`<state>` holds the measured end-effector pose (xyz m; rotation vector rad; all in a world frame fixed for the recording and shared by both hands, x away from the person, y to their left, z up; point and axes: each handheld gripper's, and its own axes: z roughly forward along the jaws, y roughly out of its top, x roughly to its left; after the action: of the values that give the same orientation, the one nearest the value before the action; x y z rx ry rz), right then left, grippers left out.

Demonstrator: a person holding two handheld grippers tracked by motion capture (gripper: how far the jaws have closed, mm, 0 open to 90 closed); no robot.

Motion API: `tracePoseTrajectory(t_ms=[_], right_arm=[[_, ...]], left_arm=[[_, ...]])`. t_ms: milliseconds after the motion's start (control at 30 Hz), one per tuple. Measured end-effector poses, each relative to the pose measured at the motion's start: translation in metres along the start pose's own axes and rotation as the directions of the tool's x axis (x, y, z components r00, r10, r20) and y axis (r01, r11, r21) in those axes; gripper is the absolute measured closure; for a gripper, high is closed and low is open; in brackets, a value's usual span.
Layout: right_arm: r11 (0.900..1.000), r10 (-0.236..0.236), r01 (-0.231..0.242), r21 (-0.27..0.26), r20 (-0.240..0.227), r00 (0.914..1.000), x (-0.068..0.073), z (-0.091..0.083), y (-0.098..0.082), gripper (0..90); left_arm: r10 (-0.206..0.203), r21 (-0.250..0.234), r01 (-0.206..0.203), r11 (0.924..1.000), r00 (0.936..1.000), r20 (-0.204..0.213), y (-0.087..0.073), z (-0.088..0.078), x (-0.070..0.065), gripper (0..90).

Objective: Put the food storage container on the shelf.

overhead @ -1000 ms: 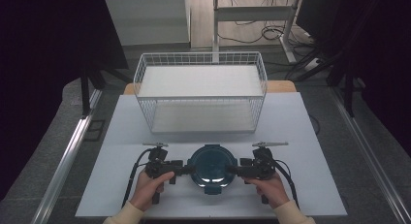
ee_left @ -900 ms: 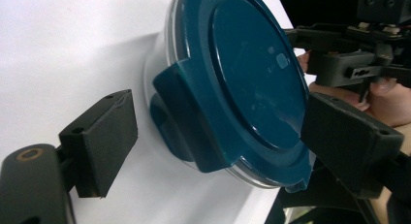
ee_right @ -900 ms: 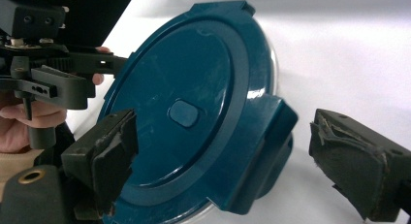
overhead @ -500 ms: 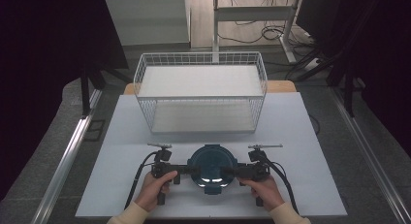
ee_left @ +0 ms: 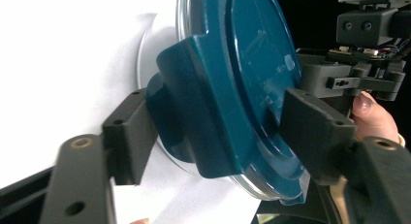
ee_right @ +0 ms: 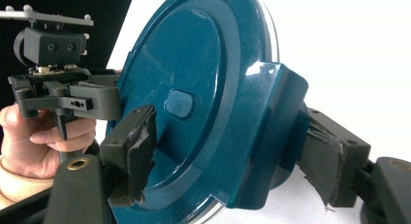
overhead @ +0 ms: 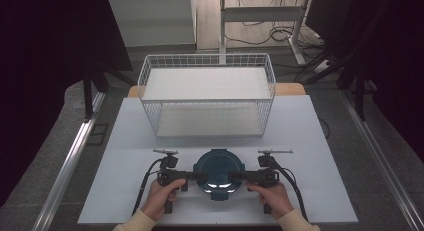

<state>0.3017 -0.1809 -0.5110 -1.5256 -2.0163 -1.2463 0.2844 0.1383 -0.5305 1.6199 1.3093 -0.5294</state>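
Round dark-teal lid (overhead: pixel 218 172) sits near the front edge of the white table (overhead: pixel 310 141), centred between both hands, well in front of the white wire basket (overhead: pixel 207 98).

Left gripper (overhead: pixel 199 176) comes in from the lid's left side, held by the left hand (overhead: pixel 161 197). In the left gripper view its two black jaws straddle a side latch tab (ee_left: pixel 194 112) of the lid: one jaw pressed on the underside of the tab, the other on the lid's top face near the rim. Jaws partly spread, only as wide as the tab is thick, pinching it.

Right gripper (overhead: pixel 236 177) comes in from the lid's right side, held by the right hand (overhead: pixel 272 198). In the right gripper view its jaws clamp the opposite latch tab (ee_right: pixel 271 132) the same way: one padded jaw on the top face close to the small oval bump (ee_right: pixel 178 104), the other against the tab's underside. Narrow opening, gripping the lid.

A clear rim shows under the teal edge in both gripper views; probably a clear container beneath, hard to tell. Lid looks flat on the table from above, can't tell if lifted. Cables trail back from each gripper toward the person.
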Motion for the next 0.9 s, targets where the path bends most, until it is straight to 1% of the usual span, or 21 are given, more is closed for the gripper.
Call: tracePoseTrajectory(t_ms=[67,100,133,167,300,333,400,567,600,633,667,733,800,867,900], right_arm=[[1.000,0.007,-0.007,-0.002,-0.002,1.0000,-0.001,0.000,0.000,28.6],[1.000,0.015,-0.015,-0.008,-0.006,0.9999,-0.001,-0.002,0.000,30.8],[1.000,0.015,-0.015,-0.008,-0.006,0.9999,-0.001,-0.002,0.000,30.8],[1.000,0.021,-0.021,-0.015,-0.007,0.9998,0.001,-0.005,-0.001,33.0],[1.000,0.013,-0.013,-0.026,-0.008,0.9999,0.003,-0.008,-0.003,35.4],[0.999,0.015,-0.015,-0.038,-0.011,0.9998,0.005,-0.011,-0.005,37.3],[0.999,0.015,-0.016,-0.044,-0.014,0.9998,0.005,-0.013,-0.007,38.4],[0.999,-0.001,0.000,-0.052,-0.018,0.9998,0.008,-0.017,-0.010,40.3],[0.998,-0.012,0.011,-0.065,-0.020,0.9997,0.010,-0.019,-0.011,41.7],[0.998,-0.012,0.011,-0.065,-0.020,0.9997,0.010,-0.019,-0.011,41.7],[0.997,-0.038,0.036,-0.073,-0.019,0.9991,0.011,-0.021,-0.012,41.9],[0.996,-0.049,0.047,-0.078,-0.019,0.9986,0.014,-0.022,-0.012,41.9],[0.994,-0.065,0.064,-0.085,-0.019,0.9977,0.016,-0.023,-0.013,41.9],[0.994,-0.071,0.069,-0.087,-0.021,0.9973,0.017,-0.024,-0.013,41.9],[0.992,-0.088,0.086,-0.094,-0.022,0.9959,0.019,-0.025,-0.012,41.9]], left_arm=[[-0.003,-0.004,0.003,1.0000,1.0000,0.000,0.000,0.000,0.000,31.9],[-0.002,-0.001,0.002,1.0000,1.0000,0.001,-0.001,-0.001,0.000,32.6],[-0.004,-0.005,0.004,1.0000,1.0000,-0.001,-0.001,-0.001,-0.001,32.6],[-0.001,-0.010,0.001,1.0000,1.0000,-0.007,-0.002,-0.003,-0.003,33.9],[0.012,-0.016,-0.013,0.9998,0.9998,-0.013,-0.004,-0.006,-0.007,36.4],[0.022,-0.022,-0.022,0.9995,0.9996,-0.018,-0.006,-0.007,-0.010,37.2],[0.031,-0.032,-0.031,0.9990,0.9993,-0.019,-0.008,-0.009,-0.012,38.6],[0.047,-0.045,-0.048,0.9978,0.9986,-0.022,-0.010,-0.013,-0.016,41.9],[0.063,-0.058,-0.064,0.9963,0.9978,-0.023,-0.010,-0.015,-0.018,42.8],[0.063,-0.058,-0.064,0.9963,0.9978,-0.023,-0.010,-0.015,-0.018,43.4],[0.073,-0.058,-0.075,0.9955,0.9970,-0.023,-0.010,-0.016,-0.018,43.5],[0.090,-0.066,-0.091,0.9937,0.9958,-0.022,-0.010,-0.018,-0.021,43.7],[0.091,-0.069,-0.092,0.9934,0.9956,-0.021,-0.010,-0.019,-0.022,43.9],[0.101,-0.072,-0.102,0.9922,0.9947,-0.021,-0.011,-0.021,-0.024,44.0],[0.109,-0.079,-0.111,0.9907,0.9938,-0.021,-0.011,-0.024,-0.027,44.2]])
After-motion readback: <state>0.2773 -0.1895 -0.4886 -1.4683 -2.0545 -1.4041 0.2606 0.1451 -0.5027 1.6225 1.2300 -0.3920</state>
